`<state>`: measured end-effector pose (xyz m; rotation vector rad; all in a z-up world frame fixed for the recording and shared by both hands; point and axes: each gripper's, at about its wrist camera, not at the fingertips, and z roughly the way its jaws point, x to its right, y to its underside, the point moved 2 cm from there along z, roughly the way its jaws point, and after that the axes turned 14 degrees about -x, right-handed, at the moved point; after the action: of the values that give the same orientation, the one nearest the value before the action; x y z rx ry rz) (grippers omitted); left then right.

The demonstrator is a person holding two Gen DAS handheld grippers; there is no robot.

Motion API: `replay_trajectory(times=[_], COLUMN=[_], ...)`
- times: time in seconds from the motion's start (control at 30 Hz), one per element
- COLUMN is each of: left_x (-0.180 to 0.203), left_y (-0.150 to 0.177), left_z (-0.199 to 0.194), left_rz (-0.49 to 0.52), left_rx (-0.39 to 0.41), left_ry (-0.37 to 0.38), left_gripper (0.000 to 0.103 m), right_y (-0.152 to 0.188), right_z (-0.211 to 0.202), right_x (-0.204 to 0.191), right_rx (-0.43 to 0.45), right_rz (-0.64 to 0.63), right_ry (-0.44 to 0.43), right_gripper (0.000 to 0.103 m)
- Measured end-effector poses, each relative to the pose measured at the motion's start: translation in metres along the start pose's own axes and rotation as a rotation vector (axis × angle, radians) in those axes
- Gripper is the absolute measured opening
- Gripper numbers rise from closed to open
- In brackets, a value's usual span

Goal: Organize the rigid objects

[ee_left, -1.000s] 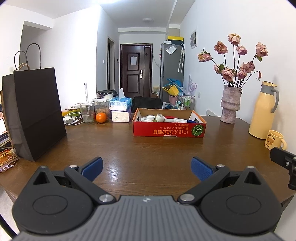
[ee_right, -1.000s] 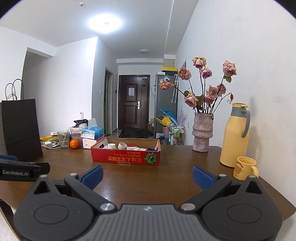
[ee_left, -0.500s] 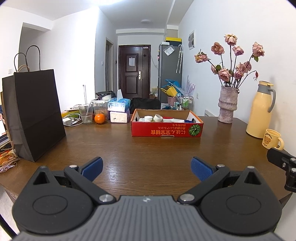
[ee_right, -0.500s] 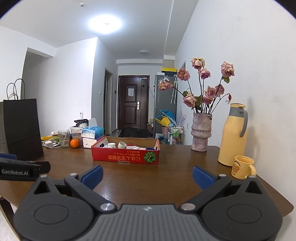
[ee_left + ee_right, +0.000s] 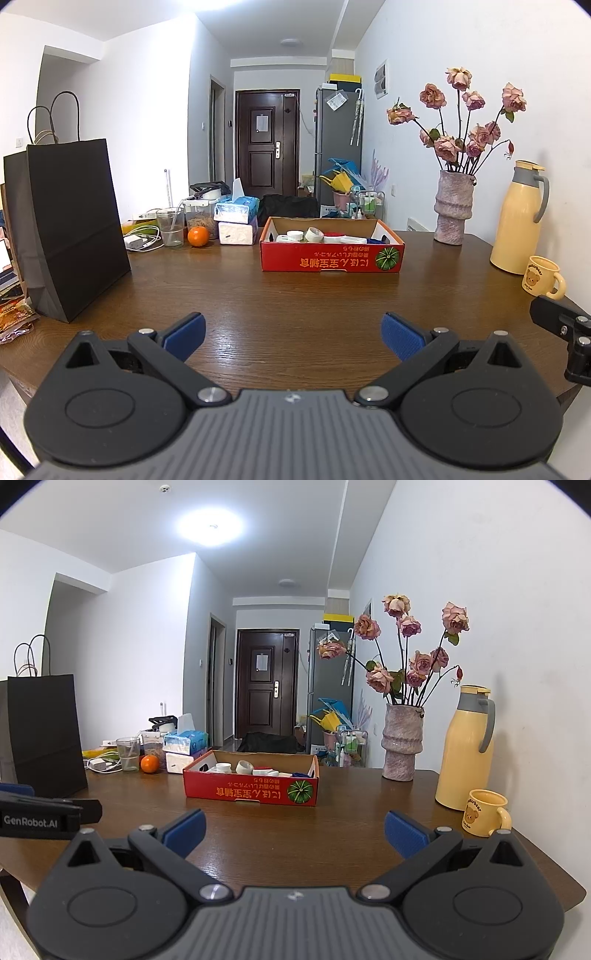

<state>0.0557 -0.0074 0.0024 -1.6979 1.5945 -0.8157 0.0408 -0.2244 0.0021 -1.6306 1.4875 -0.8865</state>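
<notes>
Left claw [image 5: 291,334] and right claw [image 5: 294,830] held released, empty, above near edge of brown wooden tabletop [image 5: 295,295]; red cardboard box [image 5: 330,254] of small items seen toward far edge.

Black paper bag [image 5: 70,225] upright at the table's left edge, orange [image 5: 198,236] beside a glass [image 5: 170,226] and tissue boxes [image 5: 236,219], vase of dried roses [image 5: 454,206] by the wall, yellow thermos [image 5: 515,218] with a bear mug [image 5: 542,277] just beside it.
</notes>
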Motion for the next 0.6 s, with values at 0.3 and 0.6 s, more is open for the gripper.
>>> replay_trajectory(times=[0.3, 0.6], left_x=[0.0003, 0.0003], left_y=[0.0001, 0.0002], left_z=[-0.0002, -0.0008], left_rz=[-0.001, 0.002], left_rx=[-0.001, -0.001], left_ry=[0.000, 0.006], left_gripper=[0.103, 0.103], right_y=[0.0000, 0.0002], right_z=[0.0000, 0.0024], right_x=[-0.0002, -0.0006], right_rx=[-0.001, -0.008], right_rz=[0.000, -0.005], right_ry=[0.000, 0.003], right_gripper=[0.103, 0.103])
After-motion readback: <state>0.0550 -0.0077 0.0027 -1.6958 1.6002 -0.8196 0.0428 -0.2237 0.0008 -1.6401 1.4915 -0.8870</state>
